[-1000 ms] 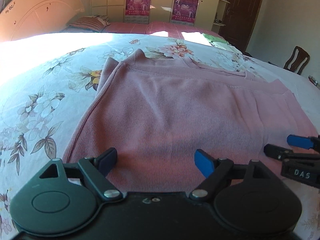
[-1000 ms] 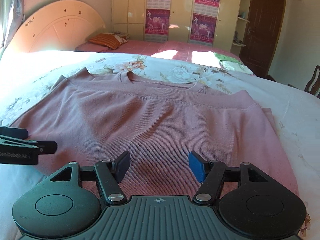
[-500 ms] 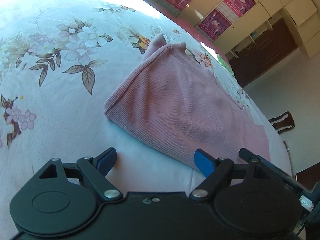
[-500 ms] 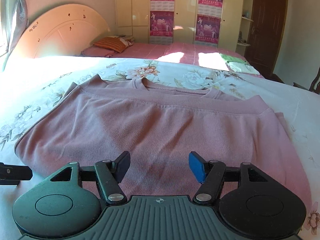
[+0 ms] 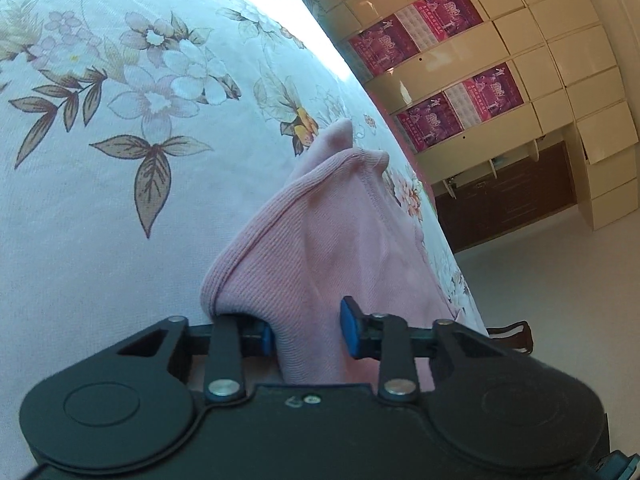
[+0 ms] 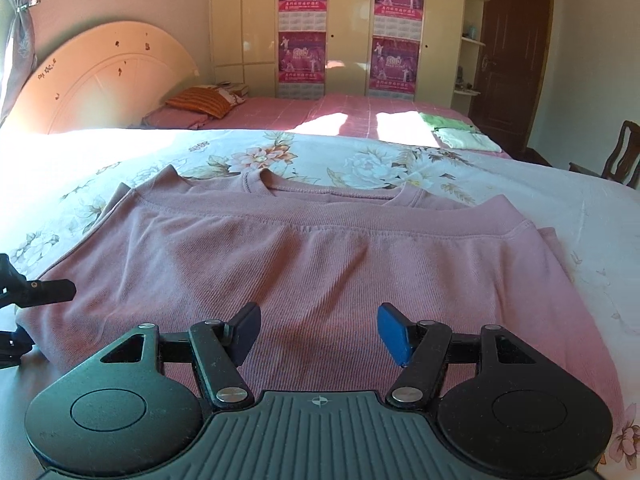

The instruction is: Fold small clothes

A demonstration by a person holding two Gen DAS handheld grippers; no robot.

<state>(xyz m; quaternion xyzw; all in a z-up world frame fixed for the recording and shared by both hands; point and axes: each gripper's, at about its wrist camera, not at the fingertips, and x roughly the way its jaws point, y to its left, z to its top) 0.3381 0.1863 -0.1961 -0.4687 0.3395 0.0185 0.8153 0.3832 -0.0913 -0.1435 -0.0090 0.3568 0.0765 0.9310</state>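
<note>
Pink ribbed sweater (image 6: 320, 256) lies folded on the bed, on a white floral bedspread (image 6: 500, 184), hem band doubled up toward the neckline at the far side.

Left tongs (image 5: 306, 330): rolled hard sideways, at the sweater's near-left corner. That corner is bunched between the two blue pads (image 5: 351, 332); cloth bulges over and hides most of the left pad. There is a gap between the pads and the fabric sits loose in it, so the jaws are released, around the corner, not yet clamped. In the right wrist view only one black finger of it shows at the left edge, on the same corner.

Right tongs (image 6: 320, 330): level, over the near edge of the sweater around its middle. Jaws spread wide, released, nothing between them. Can't tell if the tips touch the cloth.

Background: second bed with a red checked cover (image 6: 344, 114) behind, striped orange pillow (image 6: 198, 102) at its left end, folded green and white cloths (image 6: 460, 132) at its right. Cream headboard (image 6: 104, 92) far left, wardrobe with magenta posters (image 6: 304, 24) on the far wall, dark door (image 6: 516, 52) and a wooden chair (image 6: 620, 156) on the right.
</note>
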